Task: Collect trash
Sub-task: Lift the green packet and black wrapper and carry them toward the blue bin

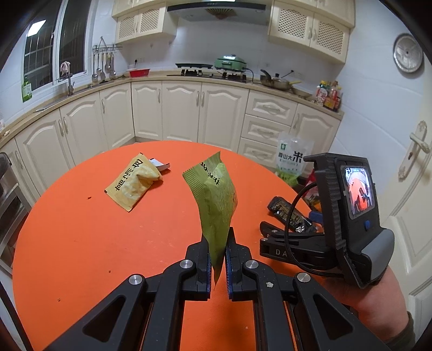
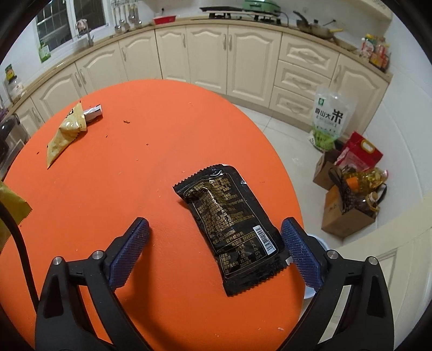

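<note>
Green crinkled plastic snack wrapper (image 1: pixel 218 205): clamped by its lower corner in the left gripper (image 1: pixel 218 266), standing upright above the round orange tabletop (image 1: pixel 81 237). Black glossy foil wrapper (image 2: pixel 229 224) with gold print and barcode: flat on the tabletop near its right edge, between the wide-apart blue pads of the right gripper (image 2: pixel 216 251), untouched by either pad. Yellow crumpled paper-like wrapper (image 1: pixel 135 183): flat at the far side, touching a small silver foil packet (image 1: pixel 161 164). Scattered crumbs across the tabletop.

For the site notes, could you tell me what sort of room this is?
A home kitchen, most likely: a gas hob under a range hood, cream cabinets and hanging ladles, behind an orange table.
</note>
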